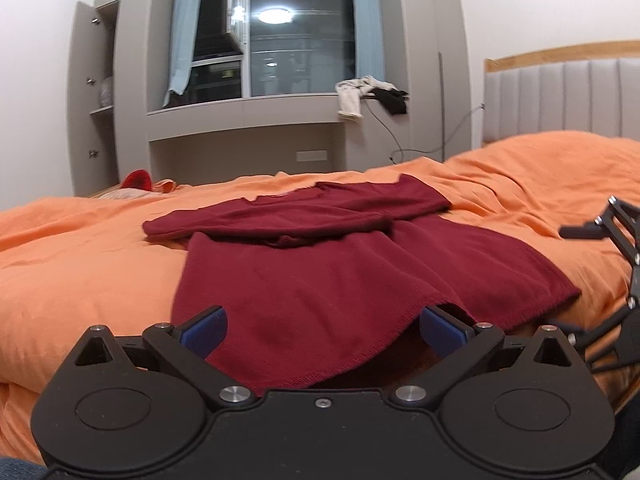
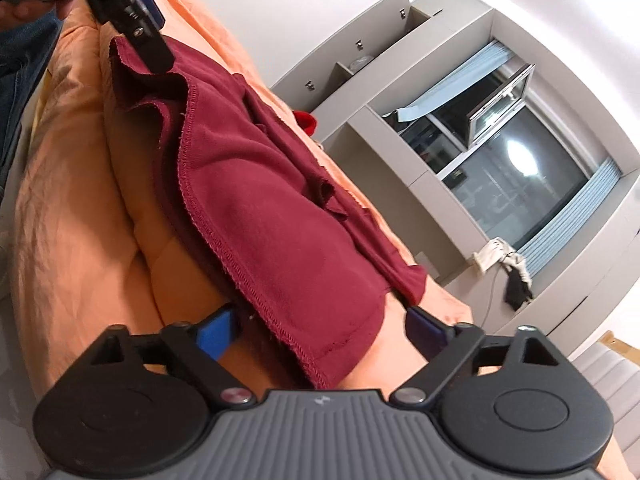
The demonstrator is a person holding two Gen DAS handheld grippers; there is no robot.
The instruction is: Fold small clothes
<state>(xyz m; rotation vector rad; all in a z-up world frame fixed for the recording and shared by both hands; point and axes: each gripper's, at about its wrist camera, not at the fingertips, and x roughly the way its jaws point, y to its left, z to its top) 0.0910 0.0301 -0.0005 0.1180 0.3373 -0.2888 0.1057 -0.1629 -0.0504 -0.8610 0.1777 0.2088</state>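
Observation:
A dark red garment (image 1: 320,264) lies spread on the orange bedcover (image 1: 80,264), its sleeves folded across the upper part. My left gripper (image 1: 322,330) is open, its blue pads either side of the garment's near hem. My right gripper (image 2: 324,330) is open too, with the hem's corner (image 2: 320,352) hanging between its blue pads; the garment (image 2: 272,208) runs away up the frame. The right gripper also shows at the right edge of the left wrist view (image 1: 608,280). The left gripper shows at the top left of the right wrist view (image 2: 132,20).
A grey padded headboard (image 1: 560,96) stands at the right. A window sill (image 1: 248,104) behind the bed holds pale and black clothes (image 1: 372,94). A red item (image 1: 138,180) lies at the bed's far edge. An open cupboard (image 1: 96,92) stands at the left.

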